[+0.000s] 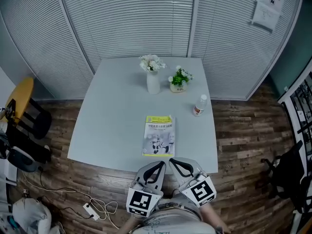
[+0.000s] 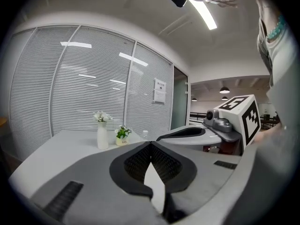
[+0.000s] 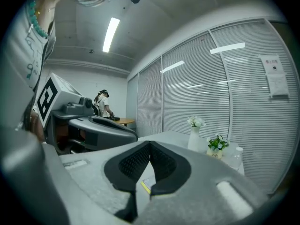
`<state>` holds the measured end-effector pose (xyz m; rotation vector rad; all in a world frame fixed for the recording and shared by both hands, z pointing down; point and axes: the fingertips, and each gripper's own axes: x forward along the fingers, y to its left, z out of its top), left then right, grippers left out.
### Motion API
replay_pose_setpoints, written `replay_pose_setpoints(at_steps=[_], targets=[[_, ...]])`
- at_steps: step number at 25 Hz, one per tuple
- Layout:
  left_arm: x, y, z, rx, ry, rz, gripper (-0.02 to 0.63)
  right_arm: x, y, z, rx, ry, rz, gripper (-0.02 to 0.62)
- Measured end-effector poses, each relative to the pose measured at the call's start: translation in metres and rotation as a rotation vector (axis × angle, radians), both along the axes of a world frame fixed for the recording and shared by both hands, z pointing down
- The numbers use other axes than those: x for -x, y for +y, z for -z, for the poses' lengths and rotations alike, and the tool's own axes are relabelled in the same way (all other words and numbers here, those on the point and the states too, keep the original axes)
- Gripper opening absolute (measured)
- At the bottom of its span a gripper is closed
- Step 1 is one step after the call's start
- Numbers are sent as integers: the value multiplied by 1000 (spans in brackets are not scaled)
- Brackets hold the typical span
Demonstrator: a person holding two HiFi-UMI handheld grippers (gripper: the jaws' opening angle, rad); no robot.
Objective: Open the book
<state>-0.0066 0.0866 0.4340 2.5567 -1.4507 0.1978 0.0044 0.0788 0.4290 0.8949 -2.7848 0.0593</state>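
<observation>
Book (image 1: 159, 135) just beyond both jaws

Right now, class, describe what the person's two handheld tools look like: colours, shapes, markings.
The left tool and right tool match: pale grey wedge-shaped shells, black ribbed pads inside, each carrying a white cube with black square markers. The person wears a light top.

A pale table (image 1: 112, 111) stands on dark wood flooring (image 1: 243, 145) before slatted blinds (image 1: 126, 18), under a strip light (image 2: 204, 11).
</observation>
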Motion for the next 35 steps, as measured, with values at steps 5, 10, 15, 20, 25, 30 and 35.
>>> replay_pose_setpoints(at_steps=[5, 10, 15, 20, 25, 30, 35], targets=[[17, -15, -5, -1, 6, -22, -2, 13, -16, -5, 7, 15, -34, 2], [31, -30, -6, -15, 10, -57, -2, 24, -28, -5, -13, 21, -77, 2], [40, -43, -3, -37, 15, -100, -2, 30, -37, -7, -19, 23, -136, 2], [46, -48, -7, -36, 27, -143, -2, 37, -43, -13, -11, 14, -187, 2], [45, -50, -16, -12, 25, -166, -2, 37, -44, -22, 4, 15, -206, 2], [39, -61, -16, -11, 22, -159, -2, 29, -55, -24, 17, 9, -202, 2], [21, -85, -10, -13, 26, -116, -2, 11, -78, -20, 6, 10, -165, 2]])
